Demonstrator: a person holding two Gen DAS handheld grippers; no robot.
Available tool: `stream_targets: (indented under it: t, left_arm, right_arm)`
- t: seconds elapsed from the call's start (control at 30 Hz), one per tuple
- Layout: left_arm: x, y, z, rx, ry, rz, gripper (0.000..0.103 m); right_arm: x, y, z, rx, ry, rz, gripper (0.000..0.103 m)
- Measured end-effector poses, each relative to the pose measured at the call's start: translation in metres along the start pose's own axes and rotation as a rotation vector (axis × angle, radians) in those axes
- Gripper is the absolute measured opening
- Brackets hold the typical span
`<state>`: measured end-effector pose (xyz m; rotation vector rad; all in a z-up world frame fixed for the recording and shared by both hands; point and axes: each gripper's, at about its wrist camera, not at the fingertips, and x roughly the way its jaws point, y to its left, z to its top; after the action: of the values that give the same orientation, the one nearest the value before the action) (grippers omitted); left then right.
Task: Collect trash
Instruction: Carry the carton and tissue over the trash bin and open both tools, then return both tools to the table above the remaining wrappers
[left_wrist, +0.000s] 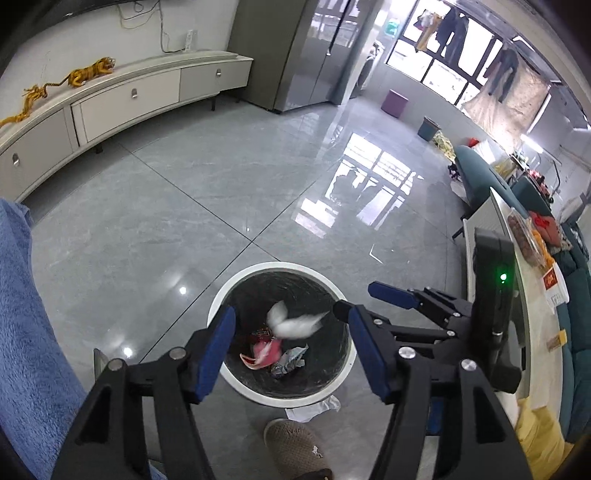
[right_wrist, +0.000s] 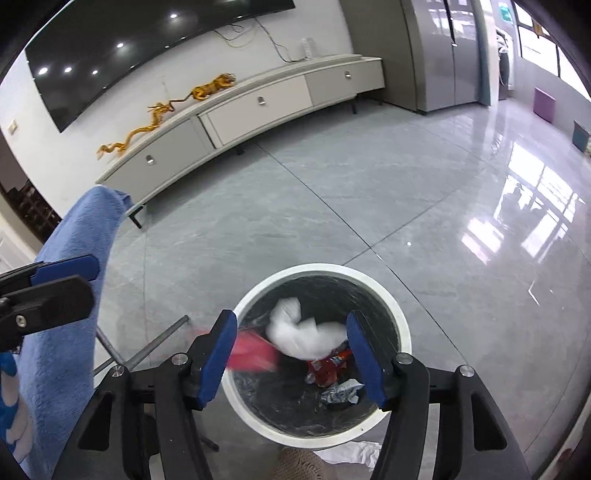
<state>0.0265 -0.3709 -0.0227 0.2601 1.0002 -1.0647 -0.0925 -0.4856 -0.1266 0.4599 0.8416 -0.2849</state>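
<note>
**Drop over the bin, then check the floor**

You have both grippers above the bin (left_wrist: 280, 332), low in the centre of each frame. To finish this step well, keep the jaws over the black liner until the pieces are clearly inside the rim, and do not swing away while anything is falling.

The left gripper (left_wrist: 291, 350) stands partly open, with nothing pressed between its pads. A blurred white tissue (left_wrist: 295, 321) shows between them, apparently falling into the bin. The right gripper (right_wrist: 288, 354) is likewise partly open and grips nothing; a blurred red wrapper (right_wrist: 255, 354) crosses its left pad and the rim, so watch that it lands inside.

Wrappers (left_wrist: 273, 356) lie at the bottom. One white scrap (left_wrist: 314, 408) lies on the floor just below the bin, beside a slipper (left_wrist: 295, 446).
</note>
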Motion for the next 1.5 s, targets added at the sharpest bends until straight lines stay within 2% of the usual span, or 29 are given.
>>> stream_targets:
  t: [0.17,0.5,0.73,0.83,0.93,1.1,1.5]
  left_arm:
    - [-0.024,-0.001,-0.007,0.004,-0.055,0.039,0.062]
    - [-0.11,0.003,-0.041,0.001,-0.264,0.166,0.062]
    - [-0.158,0.011,-0.07,-0.002,-0.284,0.233,0.062]
    - [-0.18,0.023,-0.083,-0.036,-0.285,0.242,0.062]
    - [-0.207,0.038,-0.102,-0.067,-0.321,0.267,0.062]
    - [-0.243,0.065,-0.135,-0.134,-0.361,0.329,0.062]
    - [-0.322,0.152,-0.216,-0.317,-0.421,0.476,0.062]
  right_arm:
    - [-0.007,0.003,-0.003,0.0,-0.004,-0.009,0.059]
    - [-0.055,0.039,-0.003,-0.061,-0.082,-0.013,0.059]
    - [-0.088,0.086,-0.006,-0.126,-0.129,0.033,0.06]
    - [-0.104,0.11,-0.007,-0.166,-0.154,0.06,0.06]
    - [-0.118,0.132,-0.008,-0.203,-0.176,0.083,0.06]
    - [-0.139,0.17,-0.01,-0.265,-0.209,0.122,0.06]
    - [-0.158,0.258,-0.022,-0.408,-0.246,0.187,0.06]
